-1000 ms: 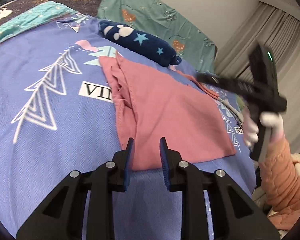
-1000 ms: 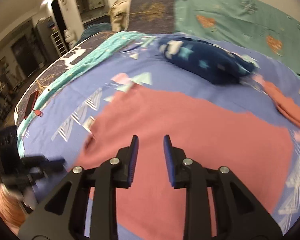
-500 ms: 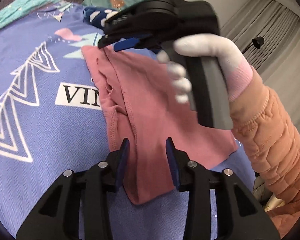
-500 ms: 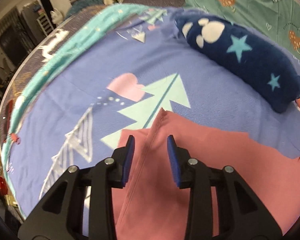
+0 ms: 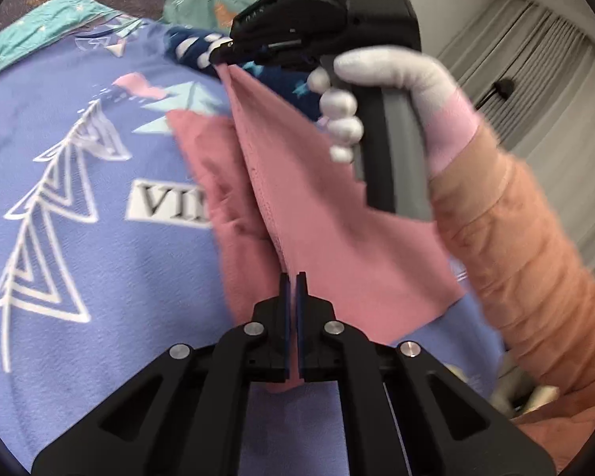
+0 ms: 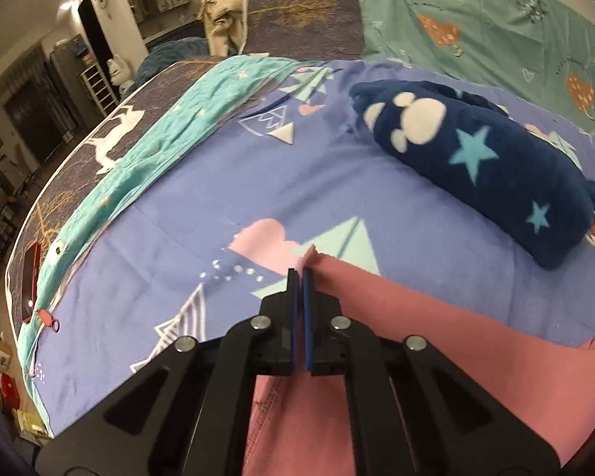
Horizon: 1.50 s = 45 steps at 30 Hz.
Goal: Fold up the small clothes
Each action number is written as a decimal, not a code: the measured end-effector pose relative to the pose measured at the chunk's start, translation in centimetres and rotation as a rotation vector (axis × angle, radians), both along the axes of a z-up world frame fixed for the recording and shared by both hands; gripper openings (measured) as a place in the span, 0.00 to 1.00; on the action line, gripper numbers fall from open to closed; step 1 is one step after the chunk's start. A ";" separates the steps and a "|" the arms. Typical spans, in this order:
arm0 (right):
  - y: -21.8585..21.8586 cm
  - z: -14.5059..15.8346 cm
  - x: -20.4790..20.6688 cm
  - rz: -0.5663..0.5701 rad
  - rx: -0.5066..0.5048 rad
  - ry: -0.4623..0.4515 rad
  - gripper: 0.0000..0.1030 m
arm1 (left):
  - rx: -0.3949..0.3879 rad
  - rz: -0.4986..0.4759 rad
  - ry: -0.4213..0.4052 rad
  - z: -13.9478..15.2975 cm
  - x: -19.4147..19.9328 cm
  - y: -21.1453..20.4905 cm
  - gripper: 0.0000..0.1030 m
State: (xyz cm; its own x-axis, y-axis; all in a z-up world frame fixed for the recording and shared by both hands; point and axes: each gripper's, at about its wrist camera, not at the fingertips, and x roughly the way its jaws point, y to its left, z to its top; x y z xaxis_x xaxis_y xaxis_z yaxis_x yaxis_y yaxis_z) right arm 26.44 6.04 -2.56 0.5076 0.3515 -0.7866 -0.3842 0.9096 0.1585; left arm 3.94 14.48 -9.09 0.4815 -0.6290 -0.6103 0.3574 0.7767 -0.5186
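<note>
Bedspread [image 5: 99,261]; garment [image 5: 337,246] between jaws (both).

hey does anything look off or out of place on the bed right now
Nothing stands out. Both grippers, left and right, are shut on the pink garment, lifting one edge. A folded navy star blanket lies beyond it.

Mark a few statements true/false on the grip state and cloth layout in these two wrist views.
1. The left gripper is shut on the pink garment. True.
2. The right gripper is open above the cloth. False: it is shut on a corner of the pink garment.
3. The navy star blanket lies folded on top of the pink garment. False: it lies beyond it on the purple bedsheet.
4. The edge of the garment between the two grippers is lifted off the bedsheet. True.
5. The gloved hand holds the left gripper. False: it holds the right one.
</note>
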 end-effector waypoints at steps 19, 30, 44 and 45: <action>-4.2 -2.4 -10.4 0.172 0.016 0.087 0.28 | 0.035 -0.027 0.037 -1.2 -3.6 1.6 0.15; -5.0 -1.8 -18.4 0.231 -0.064 -0.056 0.36 | 0.117 0.060 0.006 0.1 -5.1 4.3 0.16; 0.6 -5.5 -27.8 0.362 -0.433 -0.310 0.48 | -0.095 -0.019 0.156 -0.2 10.1 3.0 0.56; 0.8 -5.6 -27.6 0.353 -0.447 -0.322 0.48 | -0.123 -0.020 0.176 -0.8 11.5 2.5 0.55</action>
